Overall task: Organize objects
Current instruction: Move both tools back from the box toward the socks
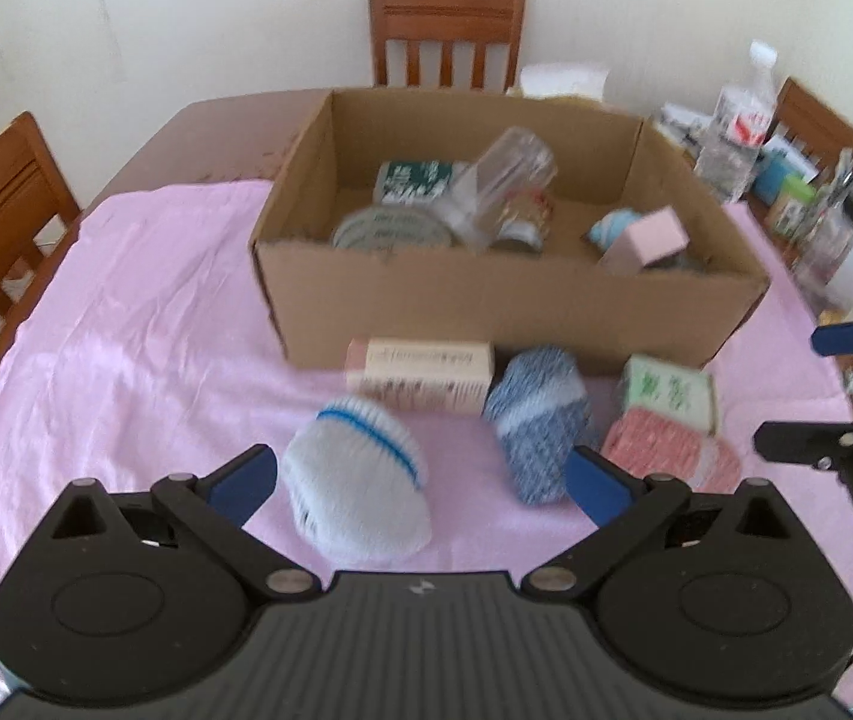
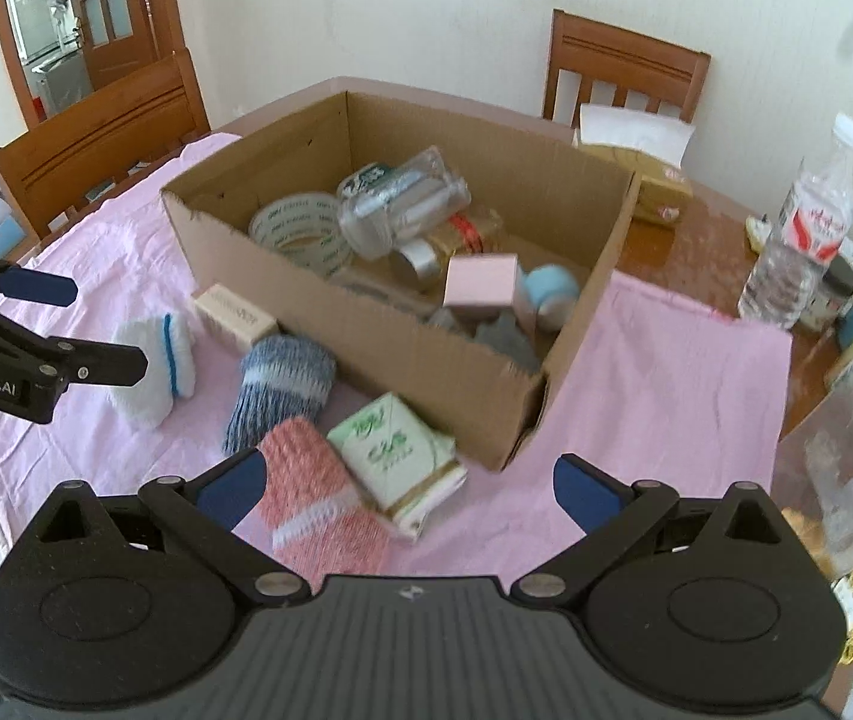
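Note:
An open cardboard box point(image 1: 510, 300) point(image 2: 378, 324) on a pink cloth holds tape rolls, a clear jar, a pink carton and other items. In front of it lie a white sock roll with a blue stripe point(image 1: 354, 480) point(image 2: 156, 366), a blue sock roll point(image 1: 537, 420) point(image 2: 279, 387), a pink-red sock roll point(image 1: 660, 441) point(image 2: 318, 504), a green tissue pack point(image 1: 669, 390) point(image 2: 393, 456) and a beige carton point(image 1: 420, 375) point(image 2: 234, 315). My left gripper point(image 1: 420, 483) is open just above the white and blue rolls. My right gripper point(image 2: 408, 489) is open over the red roll and tissue pack.
Wooden chairs point(image 1: 447, 36) point(image 2: 96, 132) stand around the table. A water bottle point(image 2: 801, 234) point(image 1: 732, 120), a tissue box point(image 2: 648, 162) and jars and clutter crowd the right side. The pink cloth point(image 1: 144, 336) covers the near table.

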Available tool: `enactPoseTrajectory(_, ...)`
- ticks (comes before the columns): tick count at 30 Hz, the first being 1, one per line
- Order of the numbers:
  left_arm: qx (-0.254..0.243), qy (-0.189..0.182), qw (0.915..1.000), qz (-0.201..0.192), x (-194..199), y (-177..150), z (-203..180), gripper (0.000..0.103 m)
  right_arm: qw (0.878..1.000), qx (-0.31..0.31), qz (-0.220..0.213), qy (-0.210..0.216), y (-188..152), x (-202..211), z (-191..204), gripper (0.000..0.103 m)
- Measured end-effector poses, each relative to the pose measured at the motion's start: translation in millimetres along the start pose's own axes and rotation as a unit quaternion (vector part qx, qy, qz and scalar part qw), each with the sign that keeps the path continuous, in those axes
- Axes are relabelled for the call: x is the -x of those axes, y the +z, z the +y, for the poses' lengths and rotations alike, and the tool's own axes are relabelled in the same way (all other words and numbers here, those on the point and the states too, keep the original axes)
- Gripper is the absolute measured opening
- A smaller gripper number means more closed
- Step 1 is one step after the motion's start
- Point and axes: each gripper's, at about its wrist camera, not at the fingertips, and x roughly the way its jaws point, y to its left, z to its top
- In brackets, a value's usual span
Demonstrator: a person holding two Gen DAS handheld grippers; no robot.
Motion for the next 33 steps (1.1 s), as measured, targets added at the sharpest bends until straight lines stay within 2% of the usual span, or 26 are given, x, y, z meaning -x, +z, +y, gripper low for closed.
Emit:
enactPoseTrajectory(3, -0.007, 0.016, 0.9998, 0.009, -2.7, -8.0, -4.5, 0.102, 1.000, -0.008, 0.006, 0.007, -9.5, -5.6, -2.5, 0.103)
enactPoseTrajectory(8, -0.033, 0.020, 0.9992, 0.011, -12.2, -12.2, -7.5, 0.102, 0.999, -0.032, 0.019, 0.010, -22.0, -12.4, -1.0, 0.103)
enactPoseTrajectory(14, -0.086, -0.005, 0.9963, -0.007, -21.1, -7.9, -1.9, 0.102, 0.998, -0.061, 0.019, -0.008, -30.2, -19.9, 10.3, 0.103)
enactPoseTrajectory(17, -0.124, -0.009, 0.9921, -0.015, -22.2, -3.7, 1.3, 0.102, 0.996, -0.090, 0.015, -0.021, -31.1, -28.0, 18.1, 0.103)
enactPoseTrajectory(22, -0.165, -0.040, 0.9853, -0.018, -26.8, -1.7, 7.7, 0.102, 0.991, -0.128, 0.005, -0.038, -29.3, -45.1, 35.1, 0.103)
enactPoseTrajectory(28, -0.173, -0.052, 0.9835, -0.007, -33.6, -4.5, 13.5, 0.102, 0.987, -0.144, -0.008, -0.071, -20.8, -64.6, 46.6, 0.103)
enactPoseTrajectory(33, -0.171, -0.053, 0.9838, 0.005, -40.9, -7.3, 18.1, 0.102, 0.983, -0.156, 0.002, -0.098, -22.7, -80.0, 49.6, 0.103)
